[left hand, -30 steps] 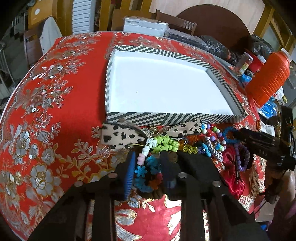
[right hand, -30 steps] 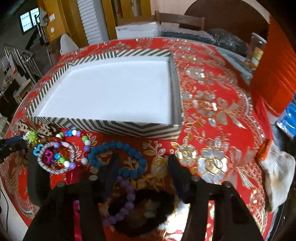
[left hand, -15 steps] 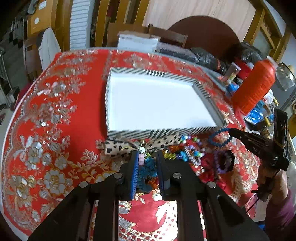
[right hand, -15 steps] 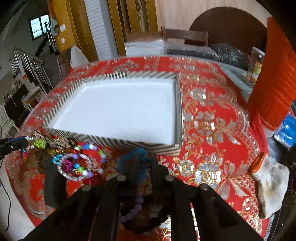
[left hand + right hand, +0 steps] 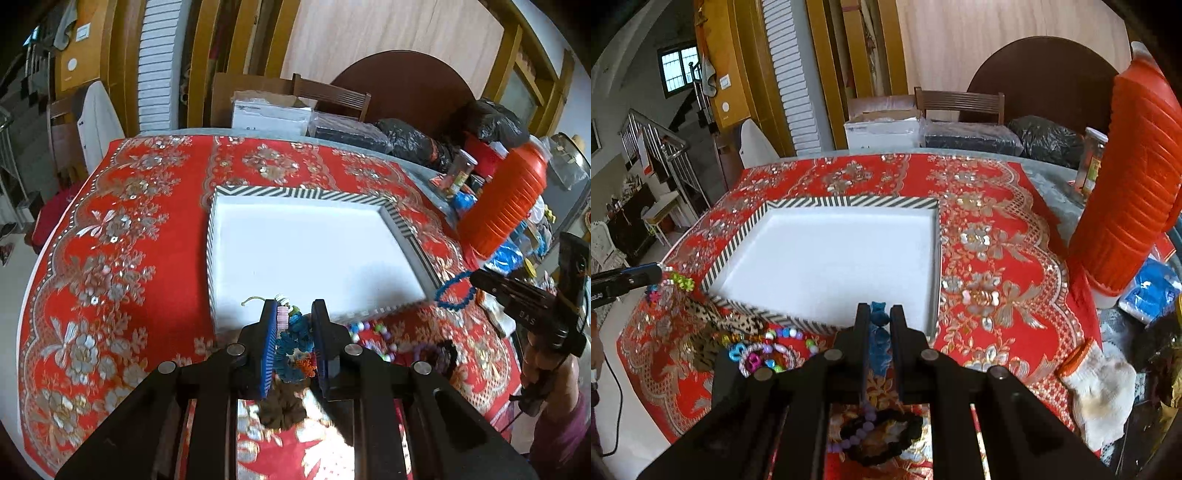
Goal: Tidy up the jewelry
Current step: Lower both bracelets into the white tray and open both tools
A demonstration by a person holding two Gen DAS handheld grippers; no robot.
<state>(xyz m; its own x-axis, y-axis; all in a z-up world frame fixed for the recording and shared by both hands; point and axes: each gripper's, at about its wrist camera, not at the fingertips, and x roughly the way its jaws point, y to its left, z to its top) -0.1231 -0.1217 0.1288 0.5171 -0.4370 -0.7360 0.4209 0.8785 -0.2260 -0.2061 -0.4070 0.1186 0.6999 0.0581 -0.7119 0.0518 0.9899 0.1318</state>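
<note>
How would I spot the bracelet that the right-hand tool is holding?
Find the white tray with the zebra-striped rim on the red tablecloth. At its near edge, the right gripper pinches a blue bead bracelet. Its beads are all one blue, unlike the mixed-colour pile left of it.

A table draped in a red cloth with silver-gold flowers (image 5: pixel 993 258) bears a shallow white tray with black-and-white striped rim (image 5: pixel 849 201), loose colourful beaded bracelets (image 5: pixel 764 354), a ribbed orange plastic bottle (image 5: pixel 1130 184) and 1 white knit glove (image 5: pixel 1097 384).

The tray (image 5: pixel 827 258) sits mid-cloth (image 5: pixel 997 266); loose beads (image 5: pixel 764 354) lie before it, jug (image 5: pixel 1134 177) right, perhaps a glove (image 5: pixel 1097 384) nearer.
</note>
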